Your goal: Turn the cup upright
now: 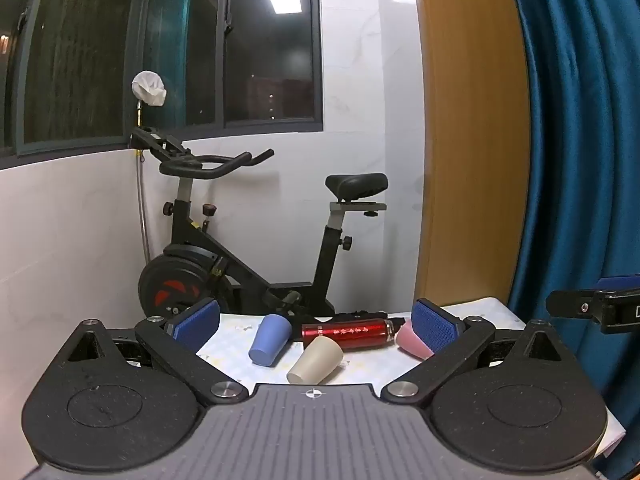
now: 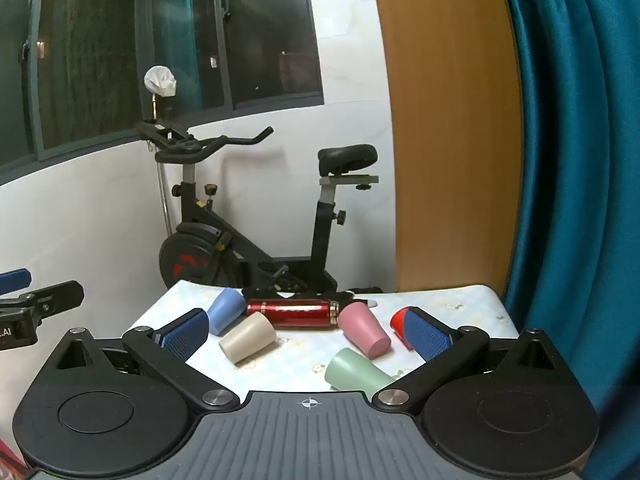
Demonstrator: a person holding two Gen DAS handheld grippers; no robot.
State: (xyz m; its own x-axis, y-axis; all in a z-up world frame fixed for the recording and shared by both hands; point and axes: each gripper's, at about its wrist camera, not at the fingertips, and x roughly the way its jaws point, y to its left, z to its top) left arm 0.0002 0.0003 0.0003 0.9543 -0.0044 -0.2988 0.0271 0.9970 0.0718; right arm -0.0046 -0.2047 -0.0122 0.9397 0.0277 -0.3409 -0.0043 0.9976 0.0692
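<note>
1. Left gripper (image 1: 316, 322) and right gripper (image 2: 306, 332) both hover spread wide, grasping nothing.
2. Blue cup (image 2: 225, 311), beige cup (image 2: 247, 337), pink cup (image 2: 364, 330) and green cup (image 2: 354, 369) lie tipped over on the bench (image 2: 452, 300), beside a red bottle (image 2: 292, 313).

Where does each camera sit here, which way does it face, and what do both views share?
Left wrist: on the left gripper, facing forward over the table; its own open blue fingers show, and the right gripper's tip at right.
Right wrist: on the right gripper, same heading; its own open fingers show, and the left gripper's tip at left.
Shared: blue cup, beige cup, pink cup, red bottle, exercise bike.
</note>
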